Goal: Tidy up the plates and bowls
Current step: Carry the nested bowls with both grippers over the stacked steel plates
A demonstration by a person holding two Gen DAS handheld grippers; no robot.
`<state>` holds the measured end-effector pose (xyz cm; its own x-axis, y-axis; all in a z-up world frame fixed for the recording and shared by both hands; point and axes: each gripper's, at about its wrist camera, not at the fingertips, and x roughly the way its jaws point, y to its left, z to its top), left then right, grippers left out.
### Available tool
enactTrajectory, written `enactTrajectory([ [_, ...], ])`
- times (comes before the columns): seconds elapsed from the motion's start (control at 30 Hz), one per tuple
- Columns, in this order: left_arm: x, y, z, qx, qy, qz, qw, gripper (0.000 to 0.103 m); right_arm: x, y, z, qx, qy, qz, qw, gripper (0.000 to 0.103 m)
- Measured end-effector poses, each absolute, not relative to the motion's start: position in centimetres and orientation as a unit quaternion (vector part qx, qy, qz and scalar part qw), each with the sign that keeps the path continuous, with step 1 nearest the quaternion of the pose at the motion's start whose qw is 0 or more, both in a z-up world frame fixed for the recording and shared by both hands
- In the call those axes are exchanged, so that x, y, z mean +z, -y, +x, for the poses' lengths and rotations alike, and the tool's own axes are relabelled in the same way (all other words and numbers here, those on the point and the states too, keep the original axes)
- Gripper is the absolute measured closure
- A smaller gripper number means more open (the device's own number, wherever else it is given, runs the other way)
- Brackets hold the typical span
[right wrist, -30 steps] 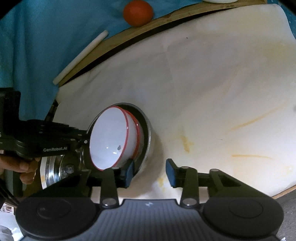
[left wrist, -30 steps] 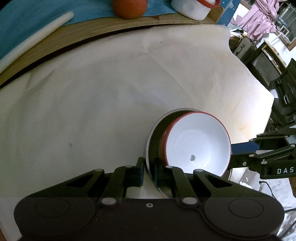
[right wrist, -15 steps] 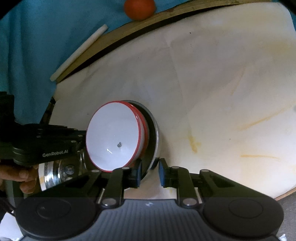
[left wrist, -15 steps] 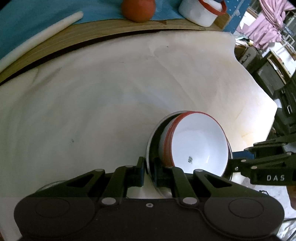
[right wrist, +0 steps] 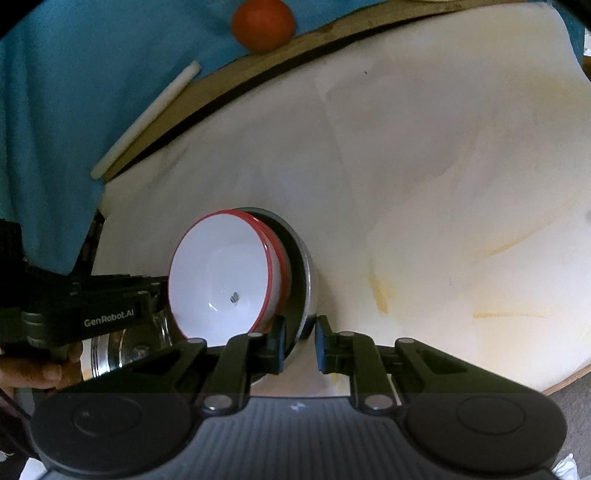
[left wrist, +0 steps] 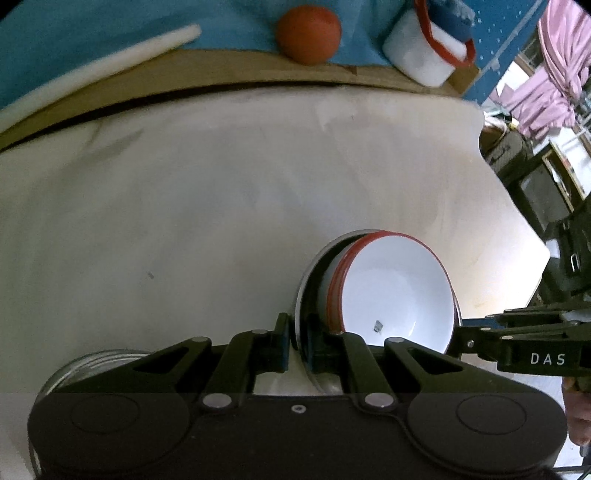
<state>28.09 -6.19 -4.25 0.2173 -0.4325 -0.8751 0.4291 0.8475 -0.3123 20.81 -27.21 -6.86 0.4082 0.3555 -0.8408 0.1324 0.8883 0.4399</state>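
Now the metal plate [left wrist: 303, 295], carrying nested bowls [left wrist: 399, 291], sits between both grippers — left gripper [left wrist: 297, 345] clenched on its near rim, right gripper [right wrist: 300, 345] clamped on the opposite rim, above the cloth [right wrist: 424, 166].

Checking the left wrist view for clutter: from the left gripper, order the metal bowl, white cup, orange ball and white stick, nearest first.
1. metal bowl, clamped in the left gripper.
2. orange ball, far edge, centre; white cup, far right; and white stick, far left: too close to call.
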Motion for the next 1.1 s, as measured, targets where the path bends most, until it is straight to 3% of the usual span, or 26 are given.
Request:
enactTrajectory([
  [0.47, 0.0, 1.8, 26.9, -0.223, -0.533, -0.033, 0.815, 0.096, -3.2, 25.1, 22.3, 0.129, -0.524, 0.197, 0.819, 0.085],
  [1.1, 0.1, -5.1, 21.9, -0.097, -0.531, -0.094, 0.836, 0.096, -2.7, 17.9, 24.2, 0.245, -0.551, 0.117, 0.789, 0.085],
])
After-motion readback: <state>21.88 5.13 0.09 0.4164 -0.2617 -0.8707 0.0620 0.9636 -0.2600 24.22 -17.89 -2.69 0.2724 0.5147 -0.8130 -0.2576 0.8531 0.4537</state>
